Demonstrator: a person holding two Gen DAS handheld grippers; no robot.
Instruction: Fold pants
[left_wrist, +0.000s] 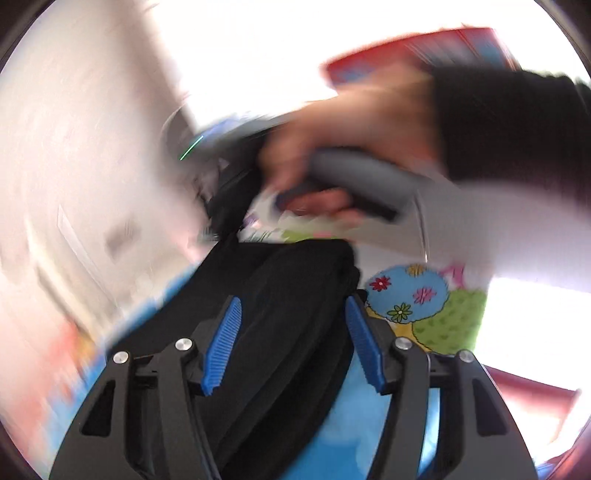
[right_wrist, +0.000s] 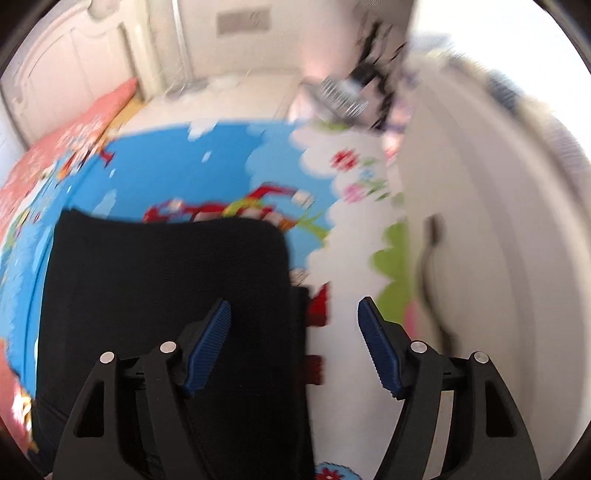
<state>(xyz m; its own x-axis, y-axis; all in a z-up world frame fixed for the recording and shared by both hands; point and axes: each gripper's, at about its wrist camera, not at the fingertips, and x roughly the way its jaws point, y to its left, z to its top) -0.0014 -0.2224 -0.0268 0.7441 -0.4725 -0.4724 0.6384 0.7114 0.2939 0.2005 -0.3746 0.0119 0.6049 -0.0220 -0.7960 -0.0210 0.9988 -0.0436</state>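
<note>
Black soft-fabric pants (right_wrist: 166, 295), folded flat on bright cartoon-print play mat (right_wrist: 177, 155).
Light, limp, likely non-slippery; best pinched at a folded edge. Left gripper (left_wrist: 293, 343) and right gripper (right_wrist: 295, 347): jaws apart, empty.

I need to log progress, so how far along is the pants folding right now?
Done: the black pants lie as a compact folded rectangle on the cartoon mat. In hand: nothing; the left gripper and right gripper are both open above the fabric. Left: perhaps only tidying, though blur hides detail.
</note>
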